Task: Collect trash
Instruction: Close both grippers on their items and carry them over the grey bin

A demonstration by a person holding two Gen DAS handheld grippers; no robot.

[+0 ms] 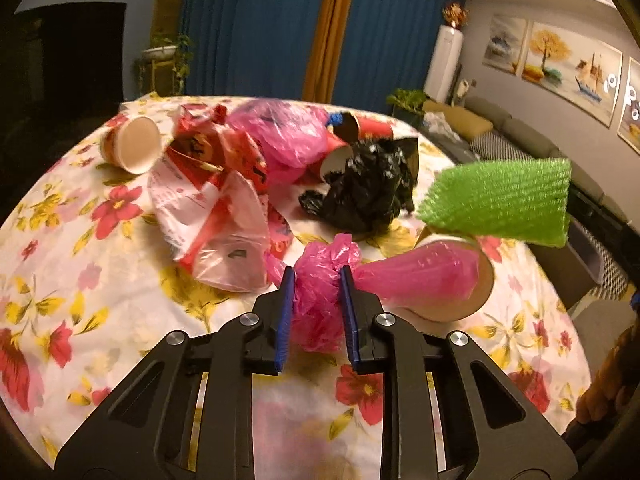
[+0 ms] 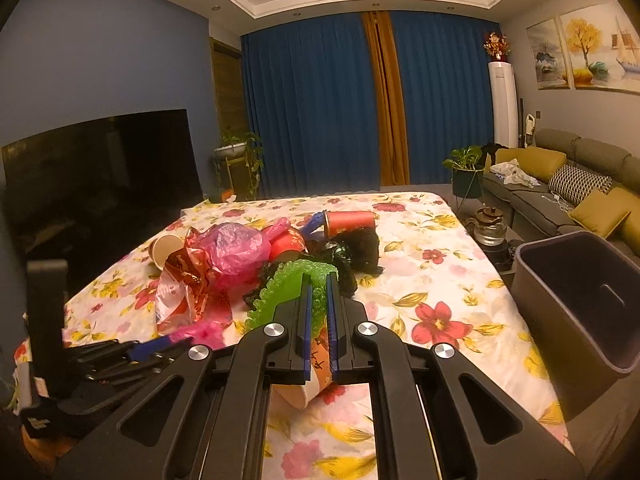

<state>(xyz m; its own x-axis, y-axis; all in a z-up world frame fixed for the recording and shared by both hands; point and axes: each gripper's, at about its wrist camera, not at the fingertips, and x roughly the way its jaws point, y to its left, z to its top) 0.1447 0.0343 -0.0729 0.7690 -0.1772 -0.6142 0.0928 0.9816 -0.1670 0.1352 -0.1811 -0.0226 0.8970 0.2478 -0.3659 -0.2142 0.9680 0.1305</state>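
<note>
My left gripper (image 1: 317,280) is shut on a crumpled pink plastic bag (image 1: 320,296) whose other end is stuffed in a paper cup (image 1: 476,292) lying on the floral tablecloth (image 1: 120,312). My right gripper (image 2: 318,292) is shut on a green foam net (image 2: 288,284) and holds it above the table; the net also shows at the right of the left wrist view (image 1: 500,200). Behind lie a black bag (image 1: 368,192), a bigger pink bag (image 1: 288,136), red-white wrappers (image 1: 216,200) and paper cups (image 1: 132,144). A dark bin (image 2: 580,304) stands at the table's right edge.
A paper cup (image 2: 308,384) lies under my right gripper. My left gripper shows at the lower left of the right wrist view (image 2: 160,346). A television (image 2: 100,184) stands left, a sofa (image 2: 560,184) and a kettle (image 2: 490,228) right, blue curtains behind.
</note>
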